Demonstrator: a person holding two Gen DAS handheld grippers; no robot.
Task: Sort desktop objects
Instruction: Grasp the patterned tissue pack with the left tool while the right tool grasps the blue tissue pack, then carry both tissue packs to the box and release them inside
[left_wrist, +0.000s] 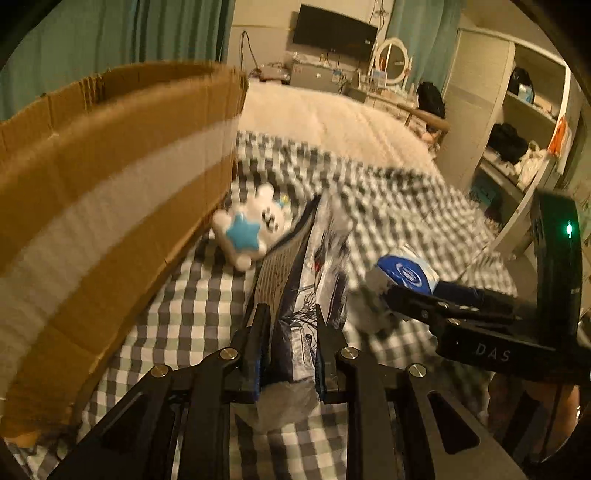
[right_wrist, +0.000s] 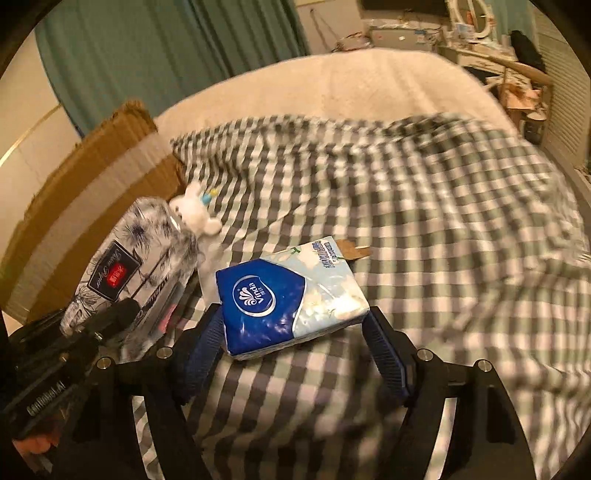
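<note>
Left gripper (left_wrist: 291, 325) squeezing a tall flowery tissue pack (left_wrist: 306, 295) above the checked blanket (left_wrist: 207, 295), right gripper (right_wrist: 295, 325) pinching a blue tissue pack (right_wrist: 291, 295), white bunny toy (left_wrist: 251, 225) lying beside the cardboard box (left_wrist: 110, 177)

Between the left gripper's (left_wrist: 291, 325) fingers (left_wrist: 258, 332) stands the white plastic tissue pack with dark leaf print (left_wrist: 303, 295), on edge above the grey-and-white checked bed sheet (left_wrist: 207, 295). Ahead and left of those fingers lies the white plush toy with a blue star (left_wrist: 247, 225), just beside the brown cardboard box (left_wrist: 110, 177). Between the right gripper's (right_wrist: 295, 328) fingers (right_wrist: 388, 354) sits the blue-and-white Vinda tissue pack (right_wrist: 288, 295); a small brown cardboard scrap (right_wrist: 351, 250) lies just beyond it.
</note>
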